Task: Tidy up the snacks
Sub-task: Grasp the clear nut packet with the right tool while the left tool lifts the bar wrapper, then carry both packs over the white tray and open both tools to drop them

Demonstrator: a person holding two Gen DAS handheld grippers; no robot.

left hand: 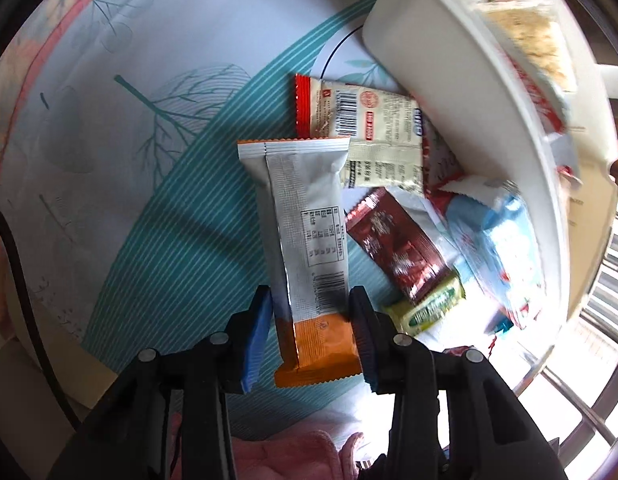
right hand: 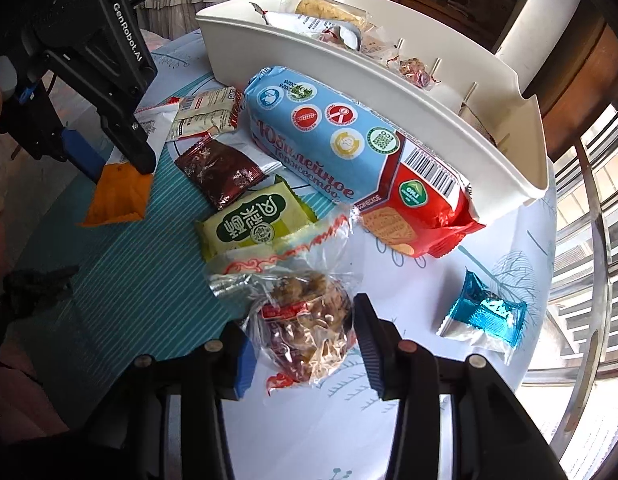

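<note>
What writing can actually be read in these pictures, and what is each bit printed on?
"GenRobot.AI": side of the left gripper.
"Юбилейное": big blue-and-red biscuit pack; a second word under it is partly legible, roughly "Торжество".
Chinese characters on a green oval: yellow-green packet.
Silver-and-orange bar, cream-and-red packet, dark red packet: barcodes and fine print, too small or blurred to read.
Blue foil sweet: script unreadable.

A round table with a leaf-print cloth [right hand: 157, 280] carries a white organizer bin [right hand: 349, 80], a blue-red biscuit pack [right hand: 349, 140], a maroon sachet [right hand: 219, 170], a green pastry packet [right hand: 253, 220] and a blue foil candy [right hand: 489, 312].
</note>
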